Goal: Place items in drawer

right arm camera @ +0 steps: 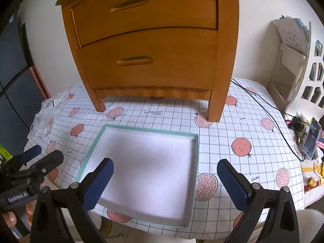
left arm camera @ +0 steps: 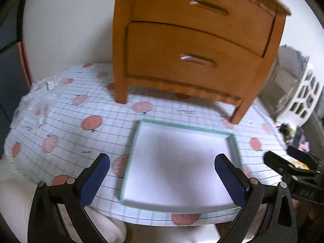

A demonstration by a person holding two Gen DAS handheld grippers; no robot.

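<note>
Looking at it, barely started — both drawers [right arm camera: 145,18] look fully closed, the shallow box [right arm camera: 145,168] sits on the worktop [right arm camera: 232,125] before the nightstand [right arm camera: 154,40]. Left claw [left arm camera: 162,180] and right claw [right arm camera: 165,184] gape wide, empty, hovering over it — maybe blurry.

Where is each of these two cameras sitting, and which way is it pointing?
Left wrist view: sits on the left gripper, looking down past its open blue pads at the white tray and wooden nightstand; the right gripper shows at the right edge.
Right wrist view: sits on the right gripper, also open, facing the same tray and nightstand; the left gripper and some fingertips show lower left.
Shared: tray, nightstand, checked tablecloth.
</note>
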